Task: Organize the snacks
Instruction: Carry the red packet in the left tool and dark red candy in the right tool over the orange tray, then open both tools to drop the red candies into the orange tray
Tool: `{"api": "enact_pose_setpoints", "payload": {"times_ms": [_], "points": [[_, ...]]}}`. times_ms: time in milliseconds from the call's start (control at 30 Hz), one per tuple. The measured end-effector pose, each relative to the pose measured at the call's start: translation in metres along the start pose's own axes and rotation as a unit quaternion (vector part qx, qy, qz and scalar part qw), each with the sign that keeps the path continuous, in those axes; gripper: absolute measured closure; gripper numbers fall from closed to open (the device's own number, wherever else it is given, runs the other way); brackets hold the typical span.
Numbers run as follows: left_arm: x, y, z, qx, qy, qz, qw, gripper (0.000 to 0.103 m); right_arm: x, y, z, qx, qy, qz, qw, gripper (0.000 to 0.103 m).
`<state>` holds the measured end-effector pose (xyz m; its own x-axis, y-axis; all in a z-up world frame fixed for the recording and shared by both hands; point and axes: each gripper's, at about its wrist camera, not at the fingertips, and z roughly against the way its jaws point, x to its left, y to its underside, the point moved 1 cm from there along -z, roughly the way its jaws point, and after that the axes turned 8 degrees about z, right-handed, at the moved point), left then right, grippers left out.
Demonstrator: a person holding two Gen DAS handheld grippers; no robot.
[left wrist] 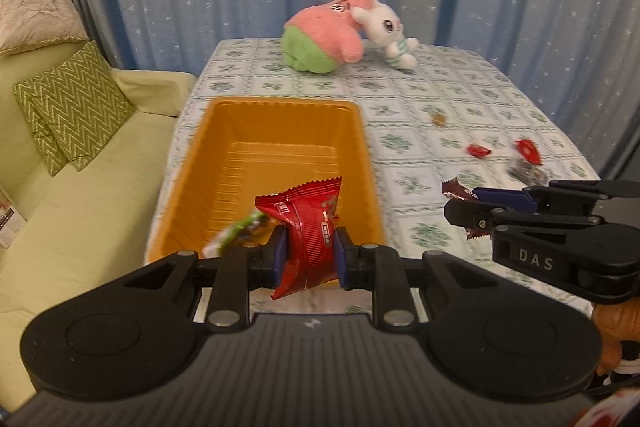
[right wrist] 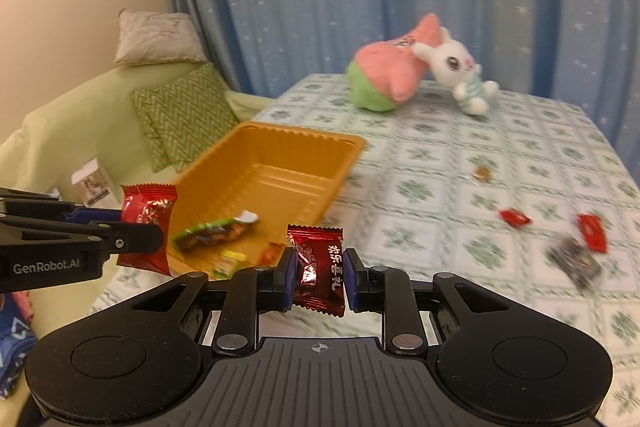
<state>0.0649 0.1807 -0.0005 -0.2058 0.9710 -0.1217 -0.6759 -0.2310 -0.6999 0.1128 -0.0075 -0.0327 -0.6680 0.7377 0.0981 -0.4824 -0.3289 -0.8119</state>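
My left gripper (left wrist: 308, 255) is shut on a red snack packet (left wrist: 308, 227) and holds it over the near end of the orange tray (left wrist: 280, 107). In the right wrist view it (right wrist: 140, 229) enters from the left with that packet (right wrist: 146, 227). My right gripper (right wrist: 319, 277) is shut on a dark red candy packet (right wrist: 318, 267), just right of the tray (right wrist: 304, 139). In the left wrist view the right gripper (left wrist: 460, 205) shows at the right with its packet (left wrist: 456, 190). A green packet (right wrist: 212, 233) and small candies lie in the tray.
Two red candies (right wrist: 515, 217) (right wrist: 592, 231), a dark packet (right wrist: 576, 261) and a small brown candy (right wrist: 482, 173) lie on the patterned tablecloth at the right. A pink-green plush (right wrist: 384, 79) and a white bunny plush (right wrist: 456, 71) sit at the table's far side. A green sofa with cushions (left wrist: 72, 107) stands at the left.
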Motion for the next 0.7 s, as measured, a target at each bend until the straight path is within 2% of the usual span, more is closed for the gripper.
{"api": "enact_pose_setpoints", "payload": {"times_ms": [367,700], "points": [[0.037,-0.014,-0.039,0.023,-0.010,0.001,0.9997,0.081,0.011,-0.021,-0.053,0.014,-0.017,0.003,1.000,0.078],[0.049,-0.021,-0.073,0.039,-0.008,0.006,0.9992,0.081,0.007,-0.024,-0.076,0.025,-0.019,-0.008,0.999,0.078]]}}
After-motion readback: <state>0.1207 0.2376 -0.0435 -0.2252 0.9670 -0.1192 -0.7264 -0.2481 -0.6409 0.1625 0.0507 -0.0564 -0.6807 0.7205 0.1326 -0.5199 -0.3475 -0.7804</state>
